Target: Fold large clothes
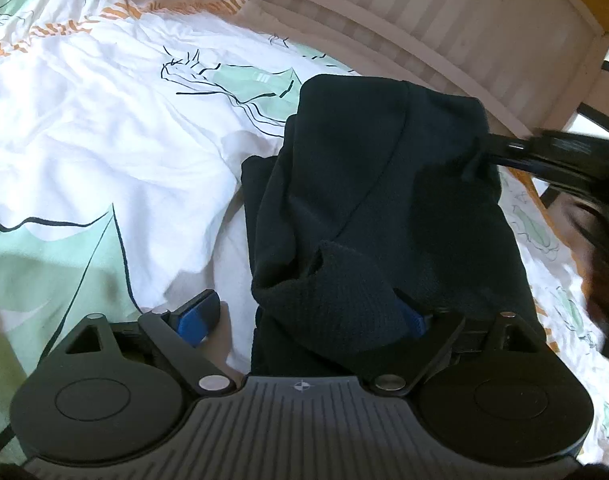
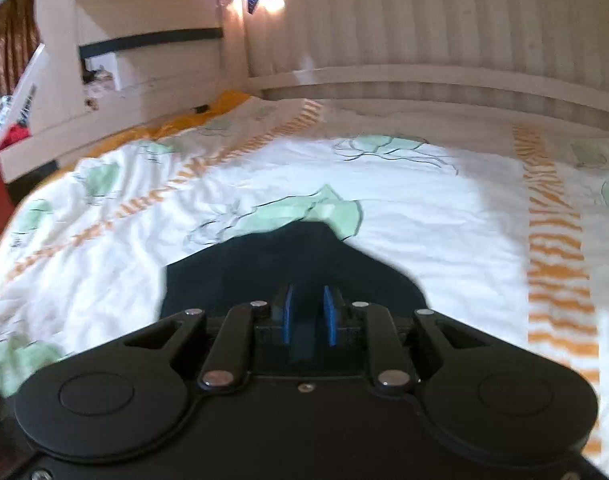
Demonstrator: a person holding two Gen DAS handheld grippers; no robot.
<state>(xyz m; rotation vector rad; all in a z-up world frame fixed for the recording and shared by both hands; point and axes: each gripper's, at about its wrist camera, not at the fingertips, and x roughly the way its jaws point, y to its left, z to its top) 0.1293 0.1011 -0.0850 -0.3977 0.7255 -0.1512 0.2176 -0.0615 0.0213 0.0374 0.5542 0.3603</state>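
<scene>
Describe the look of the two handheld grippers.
Both are black, with two round discs, silver-riveted linkage bars and blue finger pads. The left gripper has a ribbed grey centre plate bearing a small crosshair mark; the right gripper has a plain black plate.

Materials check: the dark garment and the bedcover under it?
Dark garment: looks like soft matte knit, probably fleece or jersey; ribbed cuff texture, limp folds. Bedcover: thin woven fabric, likely cotton; fine creases, flat printed pattern, no sheen.
</scene>
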